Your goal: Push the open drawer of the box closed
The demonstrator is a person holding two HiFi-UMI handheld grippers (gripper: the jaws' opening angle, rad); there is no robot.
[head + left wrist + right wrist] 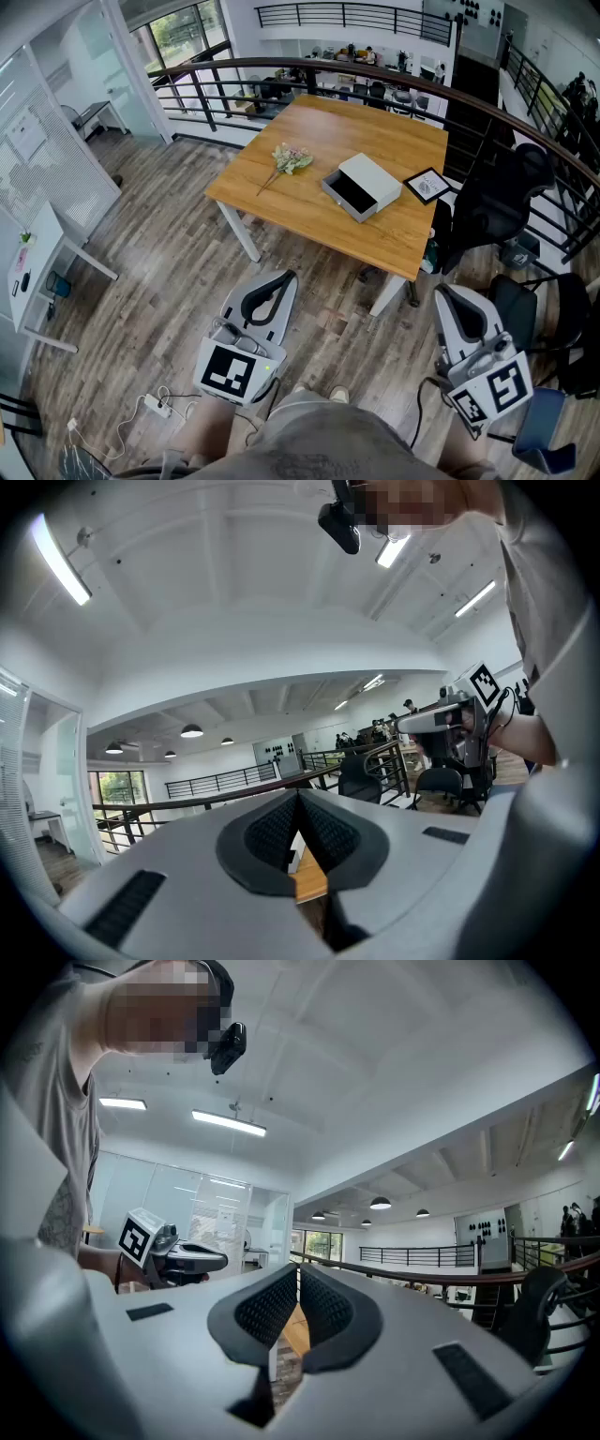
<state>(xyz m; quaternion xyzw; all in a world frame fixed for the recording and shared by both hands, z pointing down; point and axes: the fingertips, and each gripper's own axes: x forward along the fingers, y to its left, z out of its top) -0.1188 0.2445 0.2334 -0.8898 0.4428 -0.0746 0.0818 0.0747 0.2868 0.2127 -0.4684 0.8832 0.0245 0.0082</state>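
Note:
A white box [371,178] lies on the wooden table [309,202], and its dark open drawer [349,195] sticks out toward the table's near edge. Both grippers hang low over the floor, well short of the table. My left gripper [278,278] is shut with nothing between its pads [276,834]. My right gripper [448,291] is shut too, its pads [265,1308] meeting at the tips with nothing held. Both gripper views point up at the ceiling, and only a sliver of the table [309,878] shows between the jaws.
A small bunch of flowers [291,157] and a framed picture [427,185] also lie on the table. A dark office chair [497,202] stands at its right side, another chair [539,427] near my right gripper. A curved railing [375,75] runs behind. A power strip [155,405] lies on the floor.

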